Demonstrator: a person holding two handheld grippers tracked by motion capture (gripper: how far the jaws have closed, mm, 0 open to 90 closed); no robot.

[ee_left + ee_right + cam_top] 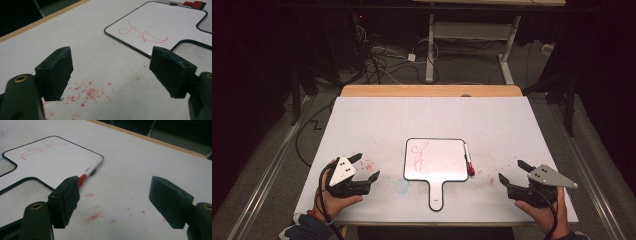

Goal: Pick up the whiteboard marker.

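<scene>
My left gripper rests near the desk's front left corner, held in my left hand, its jaws spread apart with nothing between them. In the left gripper view, that gripper looks over a scatter of red specks on the bare white surface.

My right gripper sits near the front right corner in my right hand, jaws likewise wide apart and empty. In the right gripper view, it hangs above red smudges on the desk.

The small handled whiteboard lies flat between the two grippers, toward the middle of the front half of the desk, its handle pointing at the front edge. A red scribble is drawn on the left part of its face. The same whiteboard and scribble show beyond my left jaws, and the whiteboard shows again to the left of my right jaws.

A marker with a red cap lies along the whiteboard's right edge, touching or just beside it, cap end toward the front. In the right gripper view the marker runs away from my left jaw; I cannot tell whether that jaw touches it. Neither gripper touches the whiteboard.

A faint bluish smear marks the desk just left of the handle.
</scene>
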